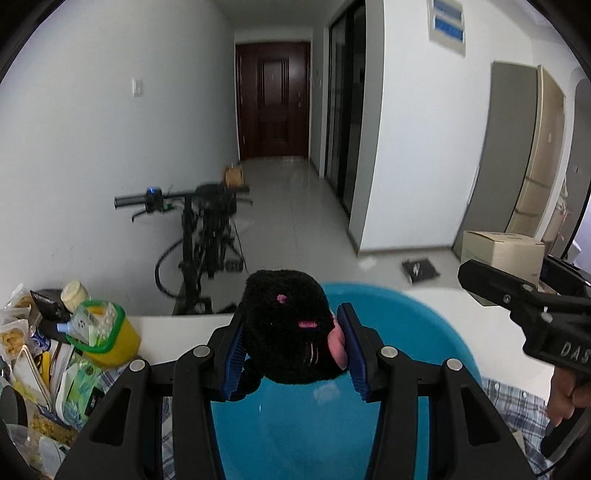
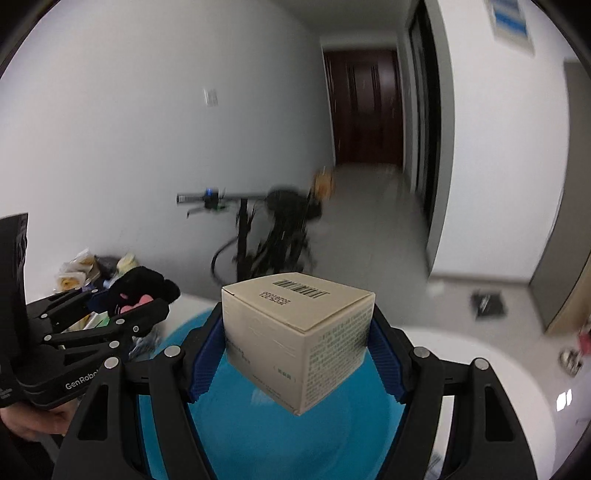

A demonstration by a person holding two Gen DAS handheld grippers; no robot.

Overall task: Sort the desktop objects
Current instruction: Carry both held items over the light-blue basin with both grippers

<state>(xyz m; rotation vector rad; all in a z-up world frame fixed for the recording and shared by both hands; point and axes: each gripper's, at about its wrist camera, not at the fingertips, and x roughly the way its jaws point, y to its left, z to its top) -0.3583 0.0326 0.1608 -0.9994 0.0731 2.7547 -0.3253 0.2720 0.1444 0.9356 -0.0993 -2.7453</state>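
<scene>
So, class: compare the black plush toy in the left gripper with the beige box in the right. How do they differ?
The black plush toy is soft, rounded and fuzzy; the beige box is rigid and flat-sided. The toy has pink stitched details; the box has a barcode and small print. Both are clamped between jaws above the blue basin.

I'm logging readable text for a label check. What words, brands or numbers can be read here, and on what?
"GenRobo", cut off at the edge: on the left claw body, right wrist view.
"DAS", cut off: on the right claw's body, left wrist view.
Barcode and its digits, plus the side print, on the beige box: too small and blurred.
Blue wall sign: unreadable.
Snack packets: print unreadable.
</scene>
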